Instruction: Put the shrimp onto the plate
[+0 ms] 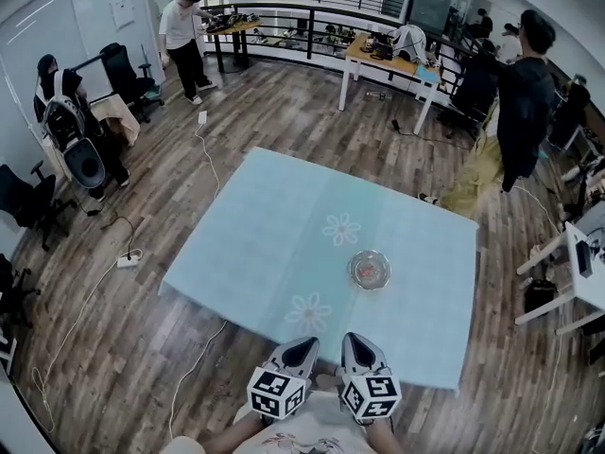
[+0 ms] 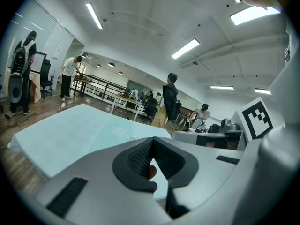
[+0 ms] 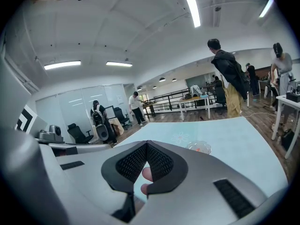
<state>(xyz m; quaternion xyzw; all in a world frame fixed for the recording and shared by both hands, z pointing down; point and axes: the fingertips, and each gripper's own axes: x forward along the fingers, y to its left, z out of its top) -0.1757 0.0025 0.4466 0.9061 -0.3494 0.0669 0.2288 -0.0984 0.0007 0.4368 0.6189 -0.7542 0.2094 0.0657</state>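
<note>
Left gripper [image 2: 152,143]: pads pinched together at the tips, nothing clamped, just a reddish bit showing through the gap behind them that I can't place
Right gripper [image 3: 146,146]: same deal, tips touching, empty, something pinkish behind the gap
Both grippers: side by side, just off the table's [image 1: 274,225] near edge, close to the person's body
Plate [image 1: 354,264]: clear glass, right of the table's middle, nearer the near edge, well apart from both grippers
Shrimp [image 1: 371,273]: orange-red lump lying in the plate
</note>
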